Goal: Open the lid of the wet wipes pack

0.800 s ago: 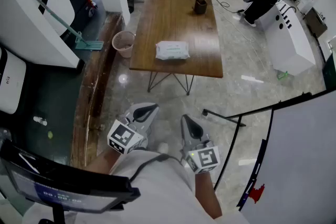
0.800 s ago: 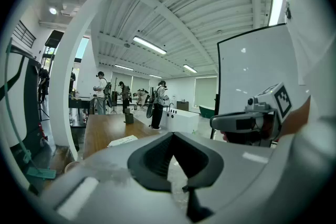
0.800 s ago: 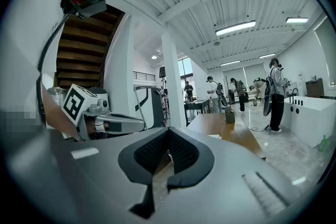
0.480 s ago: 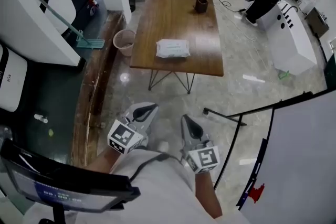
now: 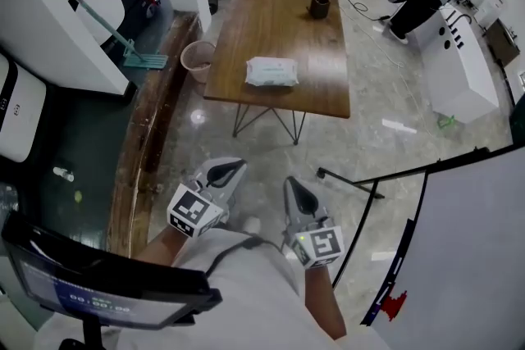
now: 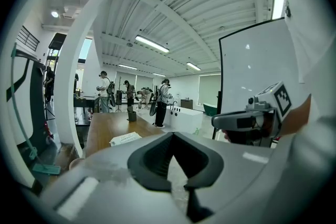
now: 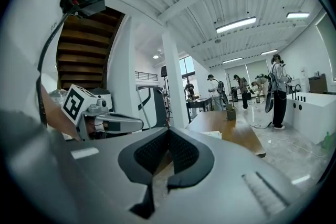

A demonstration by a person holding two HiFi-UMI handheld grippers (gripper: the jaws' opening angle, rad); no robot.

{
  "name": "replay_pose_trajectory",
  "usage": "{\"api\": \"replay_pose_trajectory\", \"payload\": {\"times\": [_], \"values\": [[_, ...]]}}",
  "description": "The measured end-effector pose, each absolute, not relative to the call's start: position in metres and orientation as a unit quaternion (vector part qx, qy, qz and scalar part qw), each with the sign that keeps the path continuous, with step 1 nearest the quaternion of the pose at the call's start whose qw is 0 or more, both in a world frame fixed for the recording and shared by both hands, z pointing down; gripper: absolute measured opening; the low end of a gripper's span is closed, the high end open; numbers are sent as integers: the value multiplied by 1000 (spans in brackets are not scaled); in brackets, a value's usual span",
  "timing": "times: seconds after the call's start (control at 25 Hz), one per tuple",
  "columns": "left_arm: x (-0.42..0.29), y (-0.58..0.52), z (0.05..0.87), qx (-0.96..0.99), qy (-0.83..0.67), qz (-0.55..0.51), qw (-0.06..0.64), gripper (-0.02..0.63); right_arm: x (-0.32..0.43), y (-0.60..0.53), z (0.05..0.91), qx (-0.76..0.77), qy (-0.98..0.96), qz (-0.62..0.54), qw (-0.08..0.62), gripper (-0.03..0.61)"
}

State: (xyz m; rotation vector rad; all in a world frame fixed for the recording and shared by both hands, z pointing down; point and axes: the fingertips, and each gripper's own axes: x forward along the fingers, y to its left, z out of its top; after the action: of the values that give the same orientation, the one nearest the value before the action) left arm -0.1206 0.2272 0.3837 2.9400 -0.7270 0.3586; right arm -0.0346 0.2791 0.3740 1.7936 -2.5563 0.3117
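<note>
Wooden counter (image 5: 275,8) carries the pack (image 5: 271,71), flat near its front edge, well ahead of me; lid too small to see. My left gripper (image 5: 230,170) and right gripper (image 5: 292,187) hang by my body, jaws together, empty. I judge: close in first, pin the pack with one, lift the lid's lip with the other.

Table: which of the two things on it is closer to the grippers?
The pale wipes pack, lying flat at the near end of the table; the dark container stands toward its far end.
</note>
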Motion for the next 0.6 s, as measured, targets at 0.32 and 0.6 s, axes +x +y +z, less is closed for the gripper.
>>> {"api": "replay_pose_trajectory", "payload": {"times": [0.32, 0.6], "values": [[-116, 236, 386, 955, -266, 125, 41, 5, -14, 291, 383, 558, -821, 120, -10, 9], [-110, 241, 390, 949, -283, 131, 42, 3, 0, 299, 387, 560, -819, 125, -14, 9]]}}
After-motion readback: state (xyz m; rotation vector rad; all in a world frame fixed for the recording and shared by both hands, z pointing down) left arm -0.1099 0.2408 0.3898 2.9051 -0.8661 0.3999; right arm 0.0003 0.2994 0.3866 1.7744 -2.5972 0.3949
